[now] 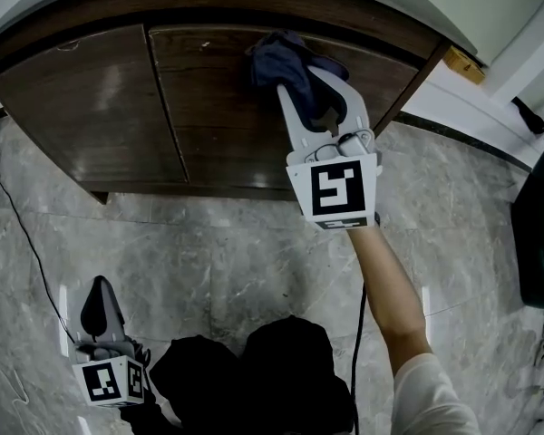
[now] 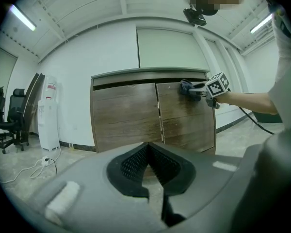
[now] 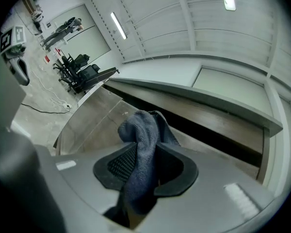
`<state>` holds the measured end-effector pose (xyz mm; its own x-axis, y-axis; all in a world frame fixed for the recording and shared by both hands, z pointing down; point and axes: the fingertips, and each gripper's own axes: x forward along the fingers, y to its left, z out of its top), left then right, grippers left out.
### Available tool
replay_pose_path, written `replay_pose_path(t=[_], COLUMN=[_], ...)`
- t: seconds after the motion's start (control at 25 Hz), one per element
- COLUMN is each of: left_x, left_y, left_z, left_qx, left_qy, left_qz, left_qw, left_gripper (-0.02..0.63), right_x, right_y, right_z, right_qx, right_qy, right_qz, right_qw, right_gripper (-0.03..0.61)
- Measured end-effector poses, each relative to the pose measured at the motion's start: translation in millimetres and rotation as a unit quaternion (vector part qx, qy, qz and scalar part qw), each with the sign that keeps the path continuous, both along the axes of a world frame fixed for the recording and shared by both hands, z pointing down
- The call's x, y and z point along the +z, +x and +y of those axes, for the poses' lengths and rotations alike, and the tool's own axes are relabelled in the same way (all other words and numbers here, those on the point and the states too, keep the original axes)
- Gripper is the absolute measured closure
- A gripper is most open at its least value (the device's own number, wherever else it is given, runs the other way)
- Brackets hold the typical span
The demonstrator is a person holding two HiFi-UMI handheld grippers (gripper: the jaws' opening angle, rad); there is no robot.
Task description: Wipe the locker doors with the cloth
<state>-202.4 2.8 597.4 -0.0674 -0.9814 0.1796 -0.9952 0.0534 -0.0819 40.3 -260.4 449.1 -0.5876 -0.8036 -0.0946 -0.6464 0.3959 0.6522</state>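
The right hand-held gripper (image 1: 314,93) is raised at the upper middle of the head view, and its jaws are closed partway on a dark blue cloth (image 1: 284,57). The right gripper view shows the cloth (image 3: 143,132) bunched between the two ribbed pads, a fold rising above them and the rest hanging down through the gap. The bunched end is pressed against the right-hand locker door (image 1: 219,107), close to that door's top edge and just right of the seam between the two doors. From the left gripper view the same cloth (image 2: 186,87) sits in the upper left corner of that brown wood-grain door (image 2: 184,123). The left-hand locker door (image 1: 82,107) fills the upper left of the head view with nothing on it.

A bare forearm (image 1: 392,288) runs from the lower right of the head view up to the right hand-held gripper, with a thin black cable (image 1: 357,352) hanging beside it.

The left hand-held gripper (image 1: 98,290) is low in the lower left of the head view, over the grey marble floor (image 1: 218,261) and well apart from the lockers. In its own view its jaws (image 2: 148,155) are brought together at the tips with nothing between them.

At the left edge of the left gripper view a white water dispenser (image 2: 48,113) stands against the wall, with dark office chairs (image 2: 7,118) beyond it.
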Motion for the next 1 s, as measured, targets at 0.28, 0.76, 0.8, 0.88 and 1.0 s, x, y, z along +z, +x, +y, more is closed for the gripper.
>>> replay_pose_path(t=[0.28, 0.76, 0.8, 0.88, 1.0], left_x=[6, 20, 21, 23, 26], left_y=[-5, -12, -13, -15, -17], left_z=[5, 12, 12, 13, 15], left_qx=[-0.006, -0.013, -0.014, -0.016, -0.018], left_qy=[-0.003, -0.013, -0.014, -0.016, -0.020], left_qz=[0.002, 0.003, 0.003, 0.003, 0.003], left_qw=[1.0000, 0.9998, 0.9998, 0.9997, 0.9996], left_gripper=[0.612, 0.612, 0.612, 0.612, 0.612], right_x=[66, 228, 241, 265, 297], right_y=[-11, -31, -33, -37, -41], right_z=[1, 5, 5, 6, 7], right_qx=[-0.002, -0.004, -0.005, -0.008, -0.011], right_qy=[-0.032, -0.124, -0.134, -0.154, -0.179], right_qz=[0.002, 0.065, 0.070, 0.077, 0.093], right_qw=[0.999, 0.990, 0.989, 0.985, 0.979], right_gripper=[0.466, 0.466, 0.466, 0.466, 0.466])
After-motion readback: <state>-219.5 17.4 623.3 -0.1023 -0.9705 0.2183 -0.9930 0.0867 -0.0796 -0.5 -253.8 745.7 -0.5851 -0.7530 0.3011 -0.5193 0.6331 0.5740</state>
